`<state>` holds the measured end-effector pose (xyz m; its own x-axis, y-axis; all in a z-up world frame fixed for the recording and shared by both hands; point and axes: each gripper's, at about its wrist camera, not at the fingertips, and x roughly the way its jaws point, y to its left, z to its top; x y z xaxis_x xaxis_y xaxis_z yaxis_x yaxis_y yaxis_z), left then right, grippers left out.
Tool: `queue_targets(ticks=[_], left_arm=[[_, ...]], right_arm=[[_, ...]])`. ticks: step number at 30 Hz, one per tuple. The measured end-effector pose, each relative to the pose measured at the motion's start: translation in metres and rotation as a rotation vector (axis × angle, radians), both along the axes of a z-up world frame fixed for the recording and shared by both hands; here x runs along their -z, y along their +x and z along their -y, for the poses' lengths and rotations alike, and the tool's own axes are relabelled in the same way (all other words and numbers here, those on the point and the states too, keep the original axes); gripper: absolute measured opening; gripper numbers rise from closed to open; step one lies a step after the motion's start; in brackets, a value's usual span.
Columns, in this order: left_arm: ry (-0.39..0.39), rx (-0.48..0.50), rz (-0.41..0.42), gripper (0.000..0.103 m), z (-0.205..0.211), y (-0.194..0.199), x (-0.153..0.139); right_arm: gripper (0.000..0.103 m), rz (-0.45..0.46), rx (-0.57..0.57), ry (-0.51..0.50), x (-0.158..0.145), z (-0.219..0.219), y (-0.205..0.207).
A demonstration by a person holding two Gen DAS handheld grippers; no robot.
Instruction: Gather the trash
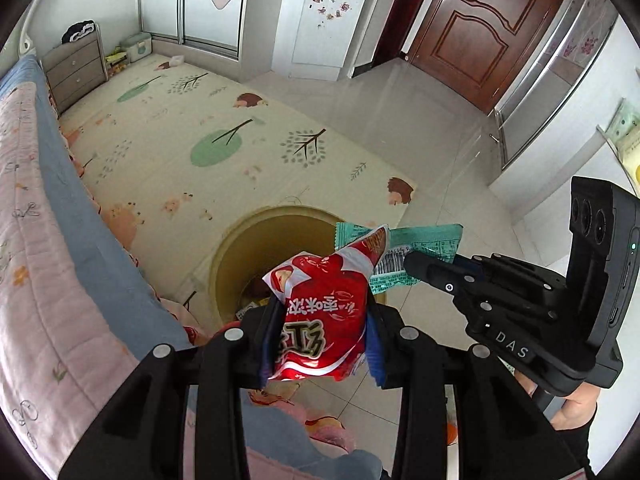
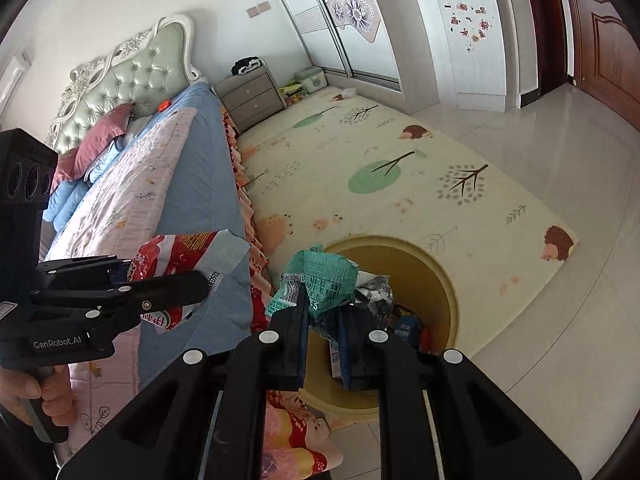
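Observation:
My left gripper (image 1: 325,314) is shut on a red snack wrapper (image 1: 320,332), which sticks up out of its jaws above the round yellow bin (image 1: 236,248). My right gripper (image 1: 414,264) comes in from the right, shut on a crumpled teal wrapper (image 1: 424,240) over the bin's far rim. In the right wrist view the teal wrapper (image 2: 326,280) is pinched in my right gripper (image 2: 332,312) above the bin (image 2: 444,280). There the left gripper (image 2: 196,282) holds the red wrapper (image 2: 176,256) over the bed's edge. Some trash (image 2: 408,326) lies inside the bin.
The bed (image 2: 160,168) with a pink and blue quilt runs along the left, its edge close to the bin. A patterned play mat (image 1: 208,128) covers the floor beyond. A grey nightstand (image 1: 76,72), a white cabinet (image 1: 324,20) and a brown door (image 1: 488,28) stand farther off.

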<state>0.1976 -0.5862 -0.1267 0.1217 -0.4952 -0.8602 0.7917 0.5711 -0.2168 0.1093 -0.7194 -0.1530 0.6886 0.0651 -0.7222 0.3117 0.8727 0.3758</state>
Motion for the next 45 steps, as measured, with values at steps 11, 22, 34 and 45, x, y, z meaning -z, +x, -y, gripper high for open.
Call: queue_targets(ticks=[11,22,34,45], left_arm=[[0.069,-0.03,-0.067,0.076,0.025,0.028,0.024],[0.071,-0.019,-0.014,0.076,0.026,0.02,0.022],[0.007,-0.013,0.054,0.076,-0.003,-0.005,-0.014],[-0.082,-0.156,0.128,0.077,-0.107,-0.011,-0.054]], right_arm=[[0.049,-0.081,0.015,0.002,0.039,0.015,0.018],[0.047,-0.099,-0.009,0.002,0.041,0.012,0.017],[0.047,-0.048,-0.02,-0.053,-0.004,-0.009,-0.002],[0.047,0.009,-0.14,-0.117,-0.048,-0.091,0.012]])
